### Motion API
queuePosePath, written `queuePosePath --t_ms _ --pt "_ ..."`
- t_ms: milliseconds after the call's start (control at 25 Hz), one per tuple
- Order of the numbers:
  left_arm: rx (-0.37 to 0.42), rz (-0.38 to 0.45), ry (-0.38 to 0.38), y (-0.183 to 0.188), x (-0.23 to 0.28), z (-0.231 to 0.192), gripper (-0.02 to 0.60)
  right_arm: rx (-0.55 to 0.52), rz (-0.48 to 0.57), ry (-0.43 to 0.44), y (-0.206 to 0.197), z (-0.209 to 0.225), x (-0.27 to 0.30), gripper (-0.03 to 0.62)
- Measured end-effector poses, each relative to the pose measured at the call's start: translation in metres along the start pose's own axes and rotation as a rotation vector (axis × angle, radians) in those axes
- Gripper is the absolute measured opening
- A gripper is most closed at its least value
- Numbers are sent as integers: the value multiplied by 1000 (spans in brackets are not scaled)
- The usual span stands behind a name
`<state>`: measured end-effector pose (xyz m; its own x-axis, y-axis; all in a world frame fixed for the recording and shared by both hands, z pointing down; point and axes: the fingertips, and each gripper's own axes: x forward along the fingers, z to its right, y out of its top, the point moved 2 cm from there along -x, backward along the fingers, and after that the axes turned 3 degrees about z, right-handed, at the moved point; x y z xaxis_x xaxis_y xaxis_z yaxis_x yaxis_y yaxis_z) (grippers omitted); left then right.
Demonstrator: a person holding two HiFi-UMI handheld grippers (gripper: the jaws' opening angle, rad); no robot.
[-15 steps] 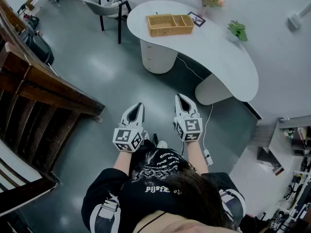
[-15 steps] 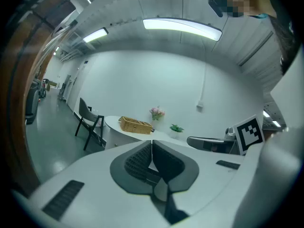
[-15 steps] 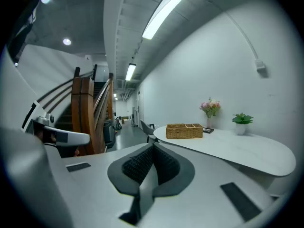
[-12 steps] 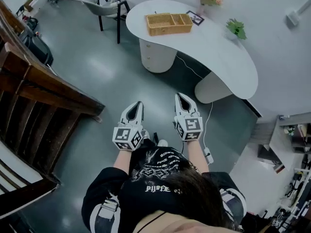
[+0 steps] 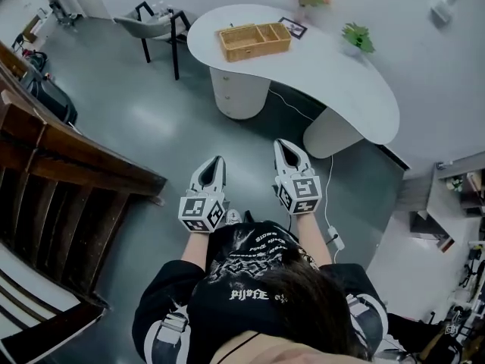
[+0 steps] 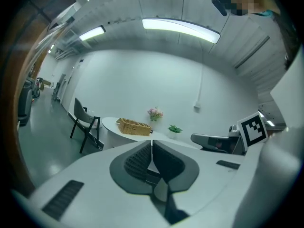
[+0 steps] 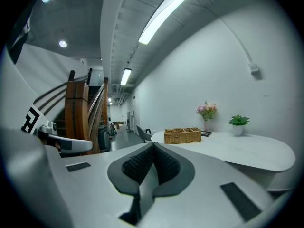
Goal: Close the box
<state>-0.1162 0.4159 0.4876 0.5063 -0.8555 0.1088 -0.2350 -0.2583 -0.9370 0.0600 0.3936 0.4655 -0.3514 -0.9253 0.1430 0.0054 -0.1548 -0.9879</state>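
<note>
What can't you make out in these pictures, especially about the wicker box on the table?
Wicker box: any lid and its contents, too distant and small in every view.
Framed item beside it: head view, too small to read.
Wooden staircase: head view, cut off by the left edge.

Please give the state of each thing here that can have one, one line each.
left gripper: shut, nothing between its jaws.
right gripper: shut, nothing between its jaws.
wicker box: open on top, standing on the table, far from both grippers.
chair: upright beside the table.
potted plant: upright on the table.
</note>
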Motion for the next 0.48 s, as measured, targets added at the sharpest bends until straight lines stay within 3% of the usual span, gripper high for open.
queuePosePath --t_ms 480 --pt "3 -43 -3 -2 13 -23 28 42 -17 -34 -14 -3 13 25"
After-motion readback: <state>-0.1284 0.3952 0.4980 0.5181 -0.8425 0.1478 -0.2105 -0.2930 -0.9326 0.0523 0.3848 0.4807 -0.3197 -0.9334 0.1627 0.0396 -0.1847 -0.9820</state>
